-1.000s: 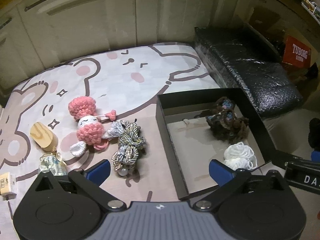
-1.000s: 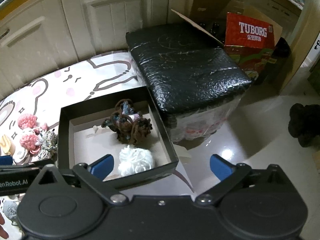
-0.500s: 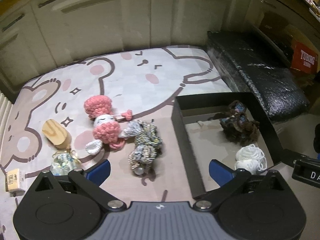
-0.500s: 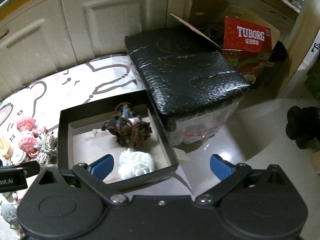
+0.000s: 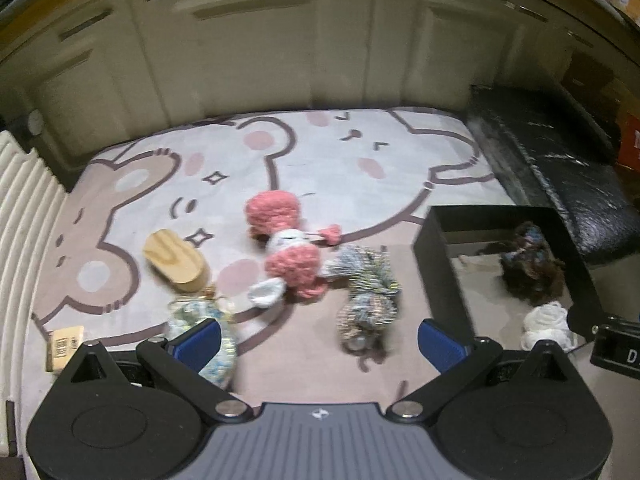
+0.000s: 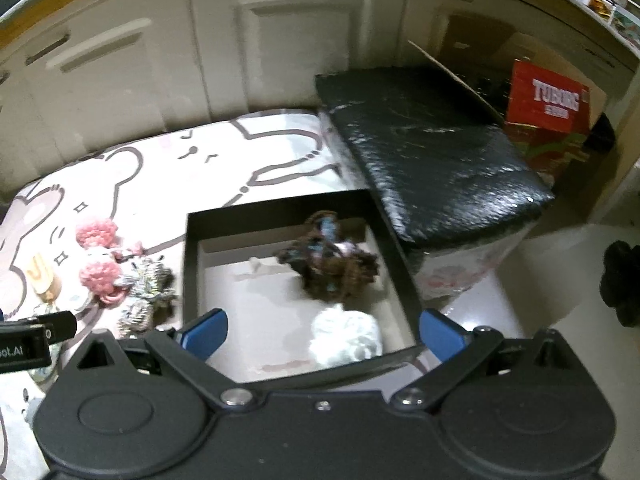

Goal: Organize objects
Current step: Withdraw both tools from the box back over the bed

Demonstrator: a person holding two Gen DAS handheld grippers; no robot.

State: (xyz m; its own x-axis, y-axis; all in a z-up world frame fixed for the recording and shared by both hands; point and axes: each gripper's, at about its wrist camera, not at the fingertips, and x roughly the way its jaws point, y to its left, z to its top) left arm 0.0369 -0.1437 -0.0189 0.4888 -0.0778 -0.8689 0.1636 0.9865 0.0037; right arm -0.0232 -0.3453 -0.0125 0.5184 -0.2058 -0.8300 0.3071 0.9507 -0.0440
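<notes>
A black box (image 5: 440, 280) stands on a cartoon mat (image 5: 320, 152), holding a dark brown yarn bundle (image 5: 532, 272) and a white yarn bundle (image 5: 548, 320). Left of it lie a grey-blue twisted cord (image 5: 368, 292), a pink crochet doll (image 5: 288, 248), a wooden piece (image 5: 174, 260) and a small floral pouch (image 5: 204, 328). My left gripper (image 5: 320, 340) is open and empty above the cord. My right gripper (image 6: 322, 330) is open and empty above the box (image 6: 192, 264), over the white bundle (image 6: 346, 338) and near the brown bundle (image 6: 328, 268).
A black wrapped block (image 6: 432, 160) stands right of the box, with a red Tuborg carton (image 6: 548, 120) behind it. A small cardboard tag (image 5: 64, 346) lies at the mat's left edge. White cabinets (image 5: 260, 48) run along the back. A radiator (image 5: 20, 208) is at left.
The left gripper has moved left, so the toys now sit centred and the box is at the right edge. The right gripper has shifted left, over the box. Both stay open.
</notes>
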